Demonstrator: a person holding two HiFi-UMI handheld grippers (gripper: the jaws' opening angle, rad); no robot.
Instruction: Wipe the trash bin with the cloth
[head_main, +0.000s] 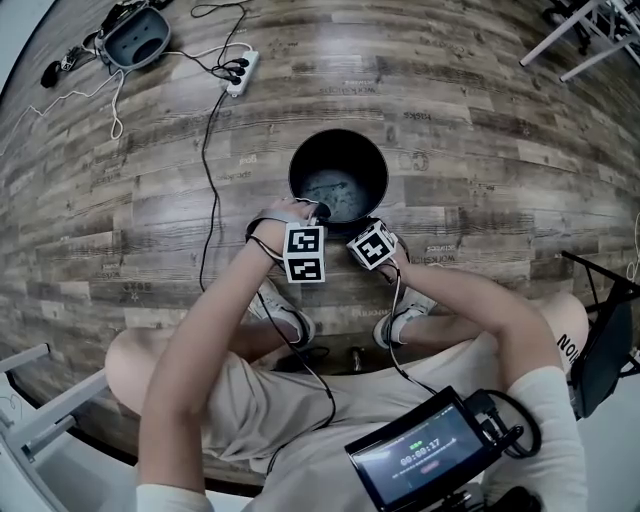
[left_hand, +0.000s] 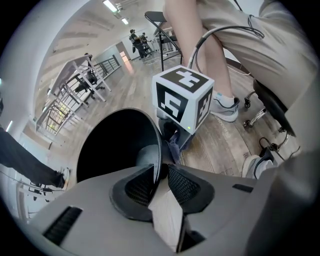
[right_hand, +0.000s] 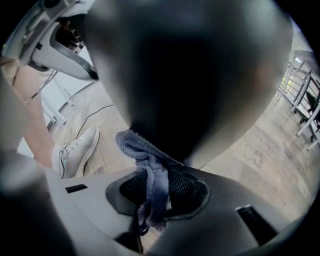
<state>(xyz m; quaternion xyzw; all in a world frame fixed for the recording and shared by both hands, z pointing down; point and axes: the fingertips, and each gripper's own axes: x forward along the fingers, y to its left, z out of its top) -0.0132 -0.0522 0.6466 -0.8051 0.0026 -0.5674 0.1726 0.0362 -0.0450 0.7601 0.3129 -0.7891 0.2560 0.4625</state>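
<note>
Both tongs are clenched: the left tongs pinch the near rim of the trash bin, and the right tongs grip the blue-grey cloth against its outer wall. The black bin stands upright on the wooden floor, just ahead of the person's shoes.

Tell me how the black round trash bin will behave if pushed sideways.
The black round trash bin has a thin rim, so it is probably light and may slide on the wood-pattern floor. The left hand-held gripper clamped on that rim should steady it.
</note>
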